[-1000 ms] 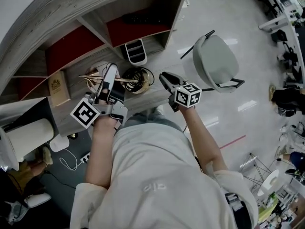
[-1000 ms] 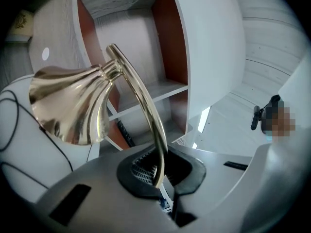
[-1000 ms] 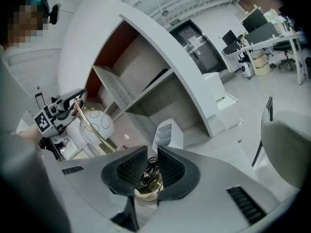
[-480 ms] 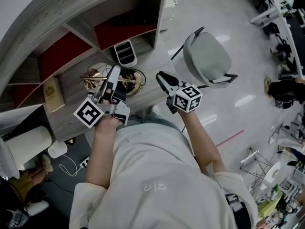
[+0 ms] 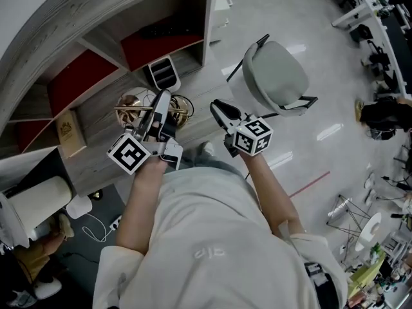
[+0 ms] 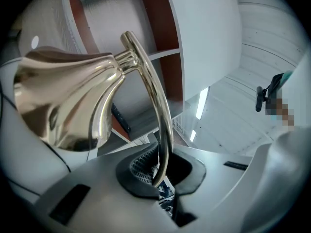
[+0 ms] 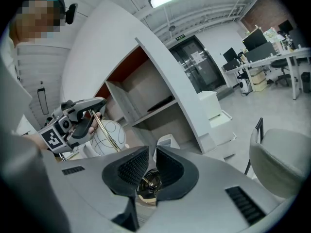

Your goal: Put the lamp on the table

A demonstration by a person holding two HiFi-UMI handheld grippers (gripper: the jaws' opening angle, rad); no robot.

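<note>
Seen from above, a person stands at a grey wood-grain table [image 5: 96, 153] set in front of shelves [image 5: 90, 76] with red back panels, a gripper in each hand; the left gripper [image 5: 162, 100] is clenched on a brass lamp [image 5: 138, 108], which hangs tilted over the table with its thin stem running sideways; whether any part of it rests on the tabletop cannot be told. In the left gripper view the curved stem [image 6: 155, 101] rises straight out of the closed jaws, pinched between the ribbed pads [image 6: 142, 166], and arches left to the bell-shaped brass shade [image 6: 68, 96], which fills the upper left. The right gripper [image 5: 219, 108] is held just to the right of the lamp, apart from it; in the right gripper view its jaws stand a narrow gap apart and grasp nothing, with a brass gleam of the lamp showing low through the gap. A grey chair [image 5: 277, 76] stands on the pale floor [image 5: 322, 18] to the right.
</note>
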